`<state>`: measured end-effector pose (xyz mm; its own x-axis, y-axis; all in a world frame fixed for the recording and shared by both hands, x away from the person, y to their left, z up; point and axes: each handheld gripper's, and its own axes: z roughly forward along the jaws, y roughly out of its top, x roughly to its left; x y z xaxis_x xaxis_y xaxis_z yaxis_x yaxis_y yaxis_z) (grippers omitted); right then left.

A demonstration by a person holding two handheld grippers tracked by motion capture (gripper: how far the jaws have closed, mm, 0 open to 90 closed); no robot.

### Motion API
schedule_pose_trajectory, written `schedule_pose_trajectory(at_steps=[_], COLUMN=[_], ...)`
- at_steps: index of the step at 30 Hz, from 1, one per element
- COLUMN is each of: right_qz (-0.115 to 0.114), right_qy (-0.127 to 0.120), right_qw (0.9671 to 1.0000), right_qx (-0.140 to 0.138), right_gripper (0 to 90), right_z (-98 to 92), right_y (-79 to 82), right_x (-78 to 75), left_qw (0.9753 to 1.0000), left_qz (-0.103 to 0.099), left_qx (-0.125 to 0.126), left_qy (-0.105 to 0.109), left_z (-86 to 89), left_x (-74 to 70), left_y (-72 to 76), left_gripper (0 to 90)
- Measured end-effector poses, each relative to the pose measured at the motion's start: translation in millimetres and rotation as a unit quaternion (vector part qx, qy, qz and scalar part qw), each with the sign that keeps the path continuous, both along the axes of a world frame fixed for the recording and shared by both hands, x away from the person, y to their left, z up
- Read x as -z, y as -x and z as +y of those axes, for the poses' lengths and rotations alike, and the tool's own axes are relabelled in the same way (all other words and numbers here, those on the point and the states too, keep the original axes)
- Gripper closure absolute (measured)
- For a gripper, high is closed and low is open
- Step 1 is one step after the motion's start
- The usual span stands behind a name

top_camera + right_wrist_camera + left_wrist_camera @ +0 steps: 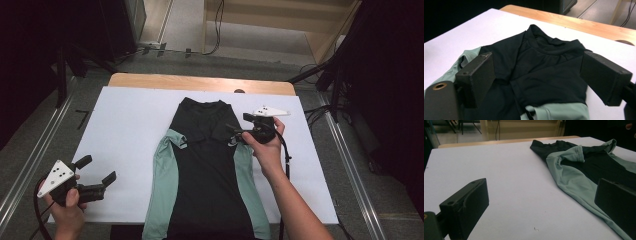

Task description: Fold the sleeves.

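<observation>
Shirt (207,170), black with pale green side panels, lies flat at the centre of a white table (130,125), its collar toward the top of the frame. Right gripper (235,134) hovers at the shirt's right shoulder, jaws spread wide, gripping nothing. Left gripper (98,170) sits at lower left over bare table, well apart from the shirt, jaws wide and empty.

No readable text or labels anywhere.

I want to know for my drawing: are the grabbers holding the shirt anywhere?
No. The left gripper is open above the bare table, and the right gripper is open over the shirt, gripping nothing.
</observation>
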<state>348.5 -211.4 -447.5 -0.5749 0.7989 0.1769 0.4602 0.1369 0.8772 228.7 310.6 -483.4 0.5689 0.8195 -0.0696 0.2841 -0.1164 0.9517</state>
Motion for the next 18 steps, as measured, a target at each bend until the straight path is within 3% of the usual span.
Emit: schedule_pose_trajectory(at_steps=[5, 18], right_qz=[-0.007, -0.029], right_qy=[-0.005, 0.001], right_qw=[1.0, 0.9995], right_qx=[0.004, 0.016], right_gripper=[0.0, 0.0], right_z=[-11.9, -32.4], right_y=[7.0, 27.9], right_x=[4.3, 10.0], left_qw=[1.0, 1.0], left_qz=[-0.001, -0.002], left_qx=[0.001, 0.006], left_qy=[0.001, -0.006], left_z=[-0.8, -3.9], left_x=[-0.2, 0.0], left_y=[0.3, 0.4], left_gripper=[0.0, 0.0])
